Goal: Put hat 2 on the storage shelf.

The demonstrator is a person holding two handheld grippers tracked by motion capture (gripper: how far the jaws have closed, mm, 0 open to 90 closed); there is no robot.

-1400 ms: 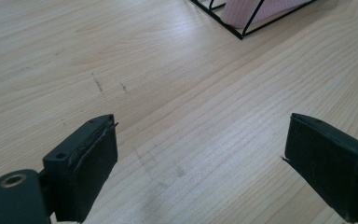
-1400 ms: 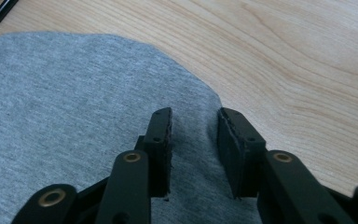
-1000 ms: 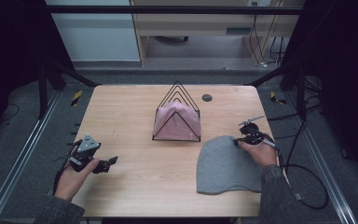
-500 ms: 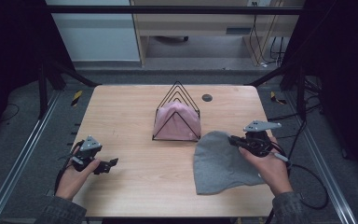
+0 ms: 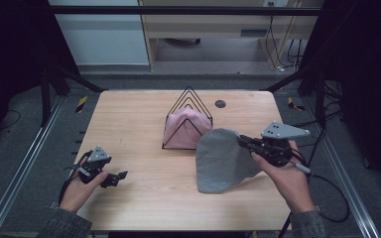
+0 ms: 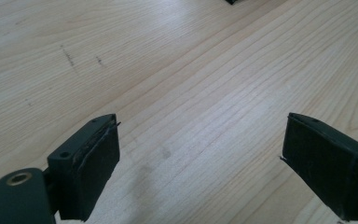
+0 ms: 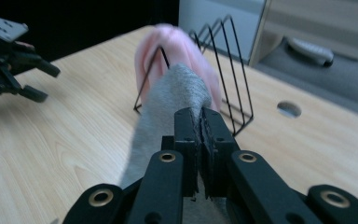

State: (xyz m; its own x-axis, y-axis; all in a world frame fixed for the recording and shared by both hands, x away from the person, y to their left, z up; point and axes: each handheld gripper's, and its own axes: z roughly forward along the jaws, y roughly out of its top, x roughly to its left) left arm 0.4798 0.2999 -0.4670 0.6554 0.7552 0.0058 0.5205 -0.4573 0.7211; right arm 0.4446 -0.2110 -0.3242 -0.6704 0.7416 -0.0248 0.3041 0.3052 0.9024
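Item 1: grey felt-like knitted cloth (image 5: pixel 222 161), soft, rounded outline. Located at about 4 o'clock from the table's centre in the high view. Upper edge lifted off the table and pinched; lower part hangs down and its bottom rests on the wood. In the right gripper view the cloth (image 7: pixel 172 100) rises from between the jaws and leans toward the rack.

Item 2: right gripper (image 5: pixel 243 141), held in the person's right hand, at 3 o'clock from the table's centre. Jaws clenched on the grey cloth's edge, pads pressed together with fabric between them (image 7: pixel 199 123).

Item 3: left gripper (image 5: pixel 119 177), held in the person's left hand, at 8 o'clock, low over the table. Jaws released, standing wide apart with bare wood between them (image 6: pixel 200 144). Well apart from the cloth.

Item 4: black wire rack of triangular dividers (image 5: pixel 191 99), upright, just past the table's centre toward 12 o'clock.

Item 5: pink knitted cloth (image 5: pixel 183 130), tucked into the rack's front slots, just beside the grey cloth at its 10 o'clock.

Item 6: light wooden table (image 5: pixel 129 119), with a round cable hole (image 5: pixel 220 103) at 1 o'clock from the rack.
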